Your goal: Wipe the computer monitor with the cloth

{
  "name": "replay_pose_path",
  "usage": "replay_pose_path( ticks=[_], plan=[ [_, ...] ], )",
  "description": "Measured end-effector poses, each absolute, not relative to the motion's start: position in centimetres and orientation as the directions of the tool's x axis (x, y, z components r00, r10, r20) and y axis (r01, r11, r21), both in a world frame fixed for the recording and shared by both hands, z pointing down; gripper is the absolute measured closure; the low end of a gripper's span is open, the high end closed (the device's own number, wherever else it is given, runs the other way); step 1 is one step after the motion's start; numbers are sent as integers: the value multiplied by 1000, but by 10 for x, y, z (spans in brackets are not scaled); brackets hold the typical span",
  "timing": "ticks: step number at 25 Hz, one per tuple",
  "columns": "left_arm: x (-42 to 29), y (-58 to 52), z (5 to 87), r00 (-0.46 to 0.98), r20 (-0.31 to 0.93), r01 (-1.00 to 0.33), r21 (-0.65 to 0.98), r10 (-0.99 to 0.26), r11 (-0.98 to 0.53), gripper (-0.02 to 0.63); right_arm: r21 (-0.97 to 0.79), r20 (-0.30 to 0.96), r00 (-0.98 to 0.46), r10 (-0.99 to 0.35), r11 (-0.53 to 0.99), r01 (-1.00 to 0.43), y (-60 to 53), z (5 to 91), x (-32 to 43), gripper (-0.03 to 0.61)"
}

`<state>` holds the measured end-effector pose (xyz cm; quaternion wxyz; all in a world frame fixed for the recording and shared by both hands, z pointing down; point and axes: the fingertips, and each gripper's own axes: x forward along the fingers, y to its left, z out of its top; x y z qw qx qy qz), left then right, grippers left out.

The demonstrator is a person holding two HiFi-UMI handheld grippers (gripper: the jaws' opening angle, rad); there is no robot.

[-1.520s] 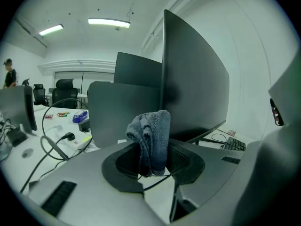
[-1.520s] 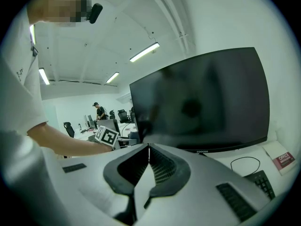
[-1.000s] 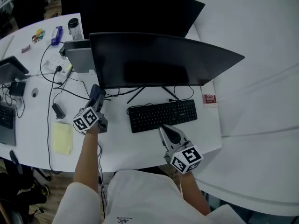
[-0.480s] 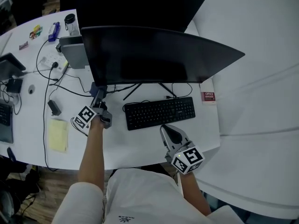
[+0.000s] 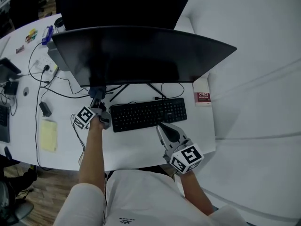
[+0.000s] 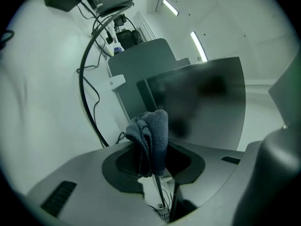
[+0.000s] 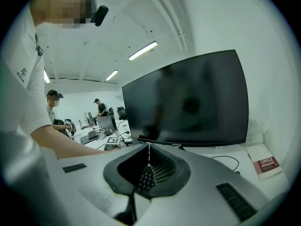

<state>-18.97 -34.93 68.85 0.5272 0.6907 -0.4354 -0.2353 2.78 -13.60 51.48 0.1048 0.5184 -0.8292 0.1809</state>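
The dark cloth is clamped in the jaws of the left gripper. The computer monitor is found just ahead and higher up, and its long side runs left to right. Its bottom left part is nearest. The right gripper is pressed together on nothing, near the keyboard. Cables are seen beside the left gripper.

Bunched dark cloth, just beside black upright monitor
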Motion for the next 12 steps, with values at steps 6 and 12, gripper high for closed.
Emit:
replay_pose_path(
  ticks=[6, 12],
  plan=[
    [-146, -343, 687, 517, 141, -366, 928, -844, -69, 488, -211, 359, -457, -814, 406, -889, -131, 522, 68, 558],
    [-110, -340, 686, 510, 133, -359, 931, -850, -70, 488, -219, 361, -482, -799, 429, -876, -130, 528, 109, 558]
  ],
)
